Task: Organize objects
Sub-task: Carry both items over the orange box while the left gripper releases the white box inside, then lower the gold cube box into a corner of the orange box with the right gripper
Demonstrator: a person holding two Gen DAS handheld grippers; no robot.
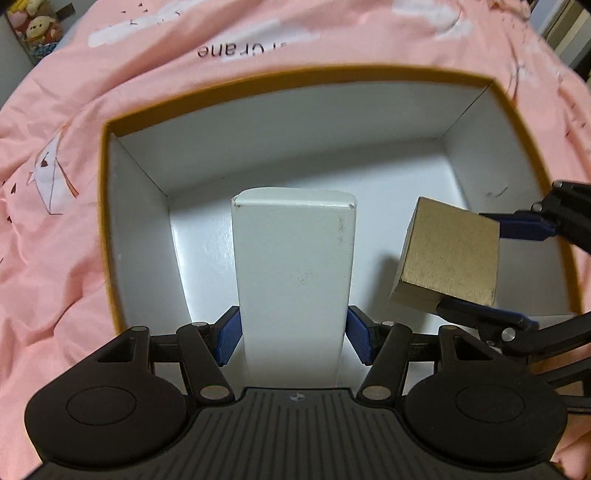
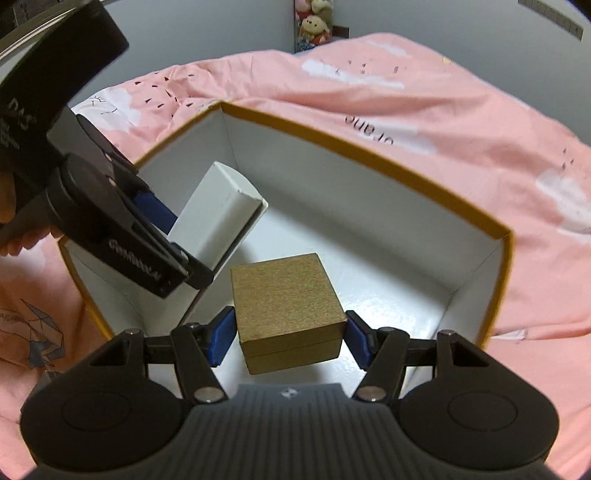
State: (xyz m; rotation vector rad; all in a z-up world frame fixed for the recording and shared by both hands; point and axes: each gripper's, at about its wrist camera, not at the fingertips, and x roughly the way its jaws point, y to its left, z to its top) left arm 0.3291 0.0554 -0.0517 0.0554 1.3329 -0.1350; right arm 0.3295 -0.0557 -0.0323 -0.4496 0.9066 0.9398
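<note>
A large open box [image 1: 295, 79] with an orange rim and white inside lies on the pink bedding; the right wrist view shows the same open box [image 2: 369, 151]. My left gripper [image 1: 293, 334] is shut on a tall white carton [image 1: 293, 273], held over the box's inside. In the right wrist view that white carton [image 2: 218, 210] tilts at the left, gripped by the left gripper [image 2: 177, 240]. My right gripper [image 2: 290, 338] is shut on a small gold box [image 2: 284, 295], also above the box's floor. The gold box [image 1: 448, 251] hangs to the right of the carton, held by the right gripper [image 1: 495, 266].
Pink bedding [image 1: 55, 221] with white clouds and dark lettering surrounds the box on all sides. Plush toys [image 2: 314, 22] sit at the far wall. A hand [image 2: 14, 236] shows at the left edge behind the left gripper.
</note>
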